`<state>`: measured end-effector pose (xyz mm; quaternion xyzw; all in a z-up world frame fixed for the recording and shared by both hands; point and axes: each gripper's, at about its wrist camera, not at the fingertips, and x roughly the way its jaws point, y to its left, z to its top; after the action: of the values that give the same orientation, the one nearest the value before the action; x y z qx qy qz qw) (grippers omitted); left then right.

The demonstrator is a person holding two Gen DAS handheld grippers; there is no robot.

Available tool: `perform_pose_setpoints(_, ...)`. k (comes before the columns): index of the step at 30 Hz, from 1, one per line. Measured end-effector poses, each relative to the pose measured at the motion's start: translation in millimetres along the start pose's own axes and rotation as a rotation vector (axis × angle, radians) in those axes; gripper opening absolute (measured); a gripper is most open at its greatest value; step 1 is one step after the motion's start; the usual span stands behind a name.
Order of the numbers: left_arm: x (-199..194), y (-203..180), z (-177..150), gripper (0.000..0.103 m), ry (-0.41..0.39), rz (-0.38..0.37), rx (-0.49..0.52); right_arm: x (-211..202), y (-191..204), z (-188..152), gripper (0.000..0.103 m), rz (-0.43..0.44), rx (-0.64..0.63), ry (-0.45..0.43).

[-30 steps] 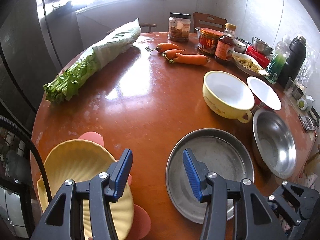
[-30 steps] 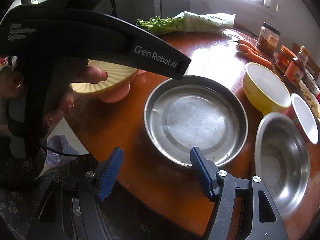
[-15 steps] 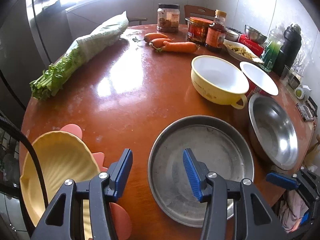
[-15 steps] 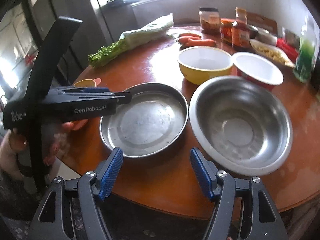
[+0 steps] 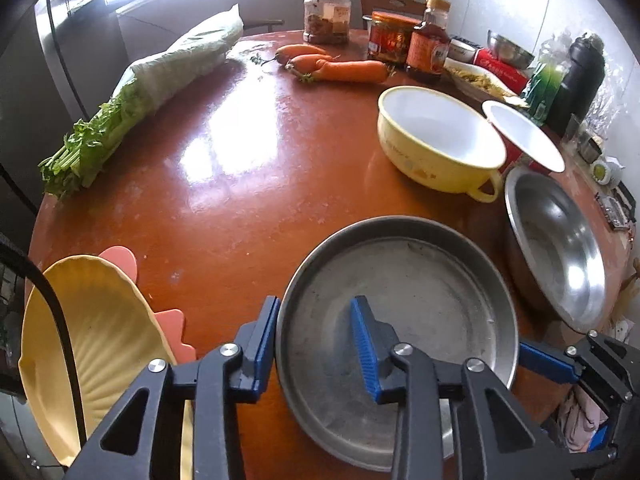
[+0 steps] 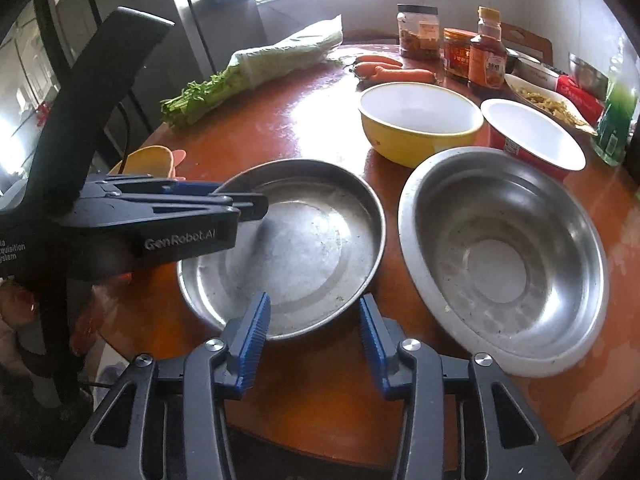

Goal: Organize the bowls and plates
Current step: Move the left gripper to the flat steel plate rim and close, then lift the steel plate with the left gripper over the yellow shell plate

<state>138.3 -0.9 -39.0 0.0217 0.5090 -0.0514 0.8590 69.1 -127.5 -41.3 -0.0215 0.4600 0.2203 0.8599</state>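
A flat steel pan (image 5: 404, 304) (image 6: 296, 240) lies at the table's near edge. My left gripper (image 5: 316, 344) is open and straddles the pan's left rim, one finger outside, one inside; it also shows in the right wrist view (image 6: 240, 204). My right gripper (image 6: 314, 328) is open and empty just in front of the pan's near rim. A steel bowl (image 5: 560, 248) (image 6: 504, 256) sits right of the pan. Behind stand a yellow bowl (image 5: 436, 136) (image 6: 420, 120) and a red bowl with white inside (image 5: 524, 136) (image 6: 532, 136). A yellow shell-shaped plate (image 5: 80, 344) (image 6: 148, 160) lies left on a pink mat.
Bagged celery (image 5: 152, 92), carrots (image 5: 340, 68), jars and a sauce bottle (image 5: 428, 40), a dish of food (image 5: 480, 78), a green bottle (image 5: 548, 80) and a black flask (image 5: 580, 76) crowd the far and right side of the round red-brown table (image 5: 240, 184).
My left gripper moved right, so its fingers now straddle the pan's left rim. My right gripper moved left, from facing the steel bowl to the pan's near rim.
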Motion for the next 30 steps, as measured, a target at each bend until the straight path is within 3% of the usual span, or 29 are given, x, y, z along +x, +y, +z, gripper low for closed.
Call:
perform_pose_setpoints(3, -1, 3, 0, 0.032, 0.0, 0.001, -0.012, 0, -1, 1, 0.044, -0.002, 0.005, -0.005)
perform_pose_setpoints(30, -74, 44, -6, 0.032, -0.138, 0.02, -0.089, -27, 34, 32, 0.044, 0.043, -0.093, -0.097)
